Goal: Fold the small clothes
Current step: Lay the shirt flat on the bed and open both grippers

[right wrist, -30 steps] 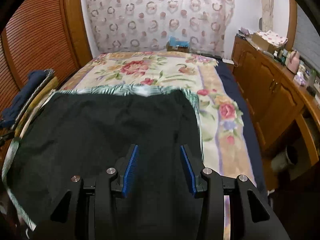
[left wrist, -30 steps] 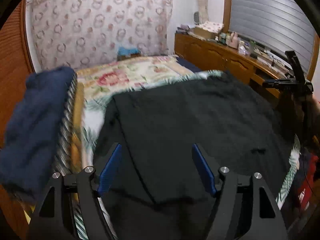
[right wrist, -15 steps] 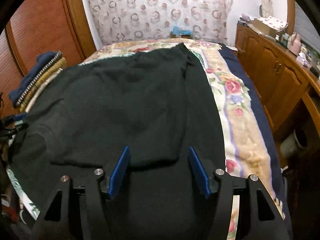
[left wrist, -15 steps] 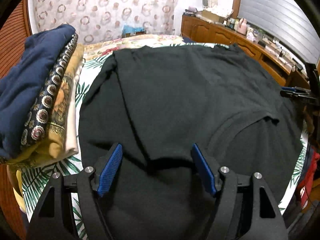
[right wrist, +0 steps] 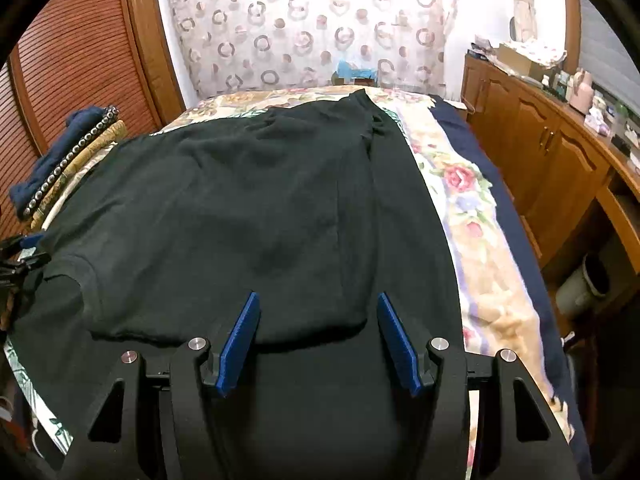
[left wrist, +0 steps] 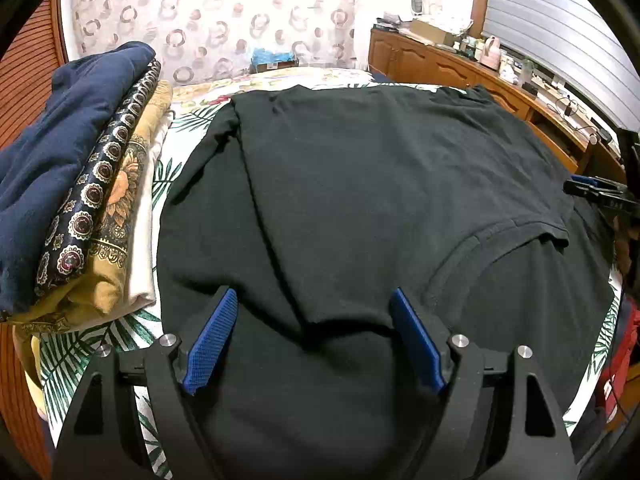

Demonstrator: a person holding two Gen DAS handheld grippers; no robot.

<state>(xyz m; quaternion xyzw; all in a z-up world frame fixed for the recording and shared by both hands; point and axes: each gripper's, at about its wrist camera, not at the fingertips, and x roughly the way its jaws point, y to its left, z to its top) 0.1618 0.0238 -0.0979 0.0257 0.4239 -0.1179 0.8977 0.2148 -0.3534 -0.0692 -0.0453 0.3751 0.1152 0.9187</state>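
Note:
A black T-shirt (left wrist: pixel 380 184) lies spread on the bed, its top layer folded over so a hem edge runs across just ahead of both grippers. My left gripper (left wrist: pixel 313 296) hovers over the near left part of the shirt. Its jaws are opening, and nothing is pinched between the blue pads (left wrist: pixel 212 340). My right gripper (right wrist: pixel 318 297) stands open over the near right part of the T-shirt (right wrist: pixel 240 208), its pads clear of the cloth. Each gripper shows at the edge of the other's view: the right gripper (left wrist: pixel 600 192) and the left gripper (right wrist: pixel 20 256).
A stack of folded clothes (left wrist: pixel 80 184) sits left of the shirt, navy on top. The floral bed cover (right wrist: pixel 480 240) runs along the right side. Wooden cabinets (right wrist: pixel 560 160) line the right wall, with a bin (right wrist: pixel 588 284) on the floor beside them.
Both grippers have come down close over the shirt's near edge. The right jaws have spread wider. The folded-over layer now rests flat on the shirt.

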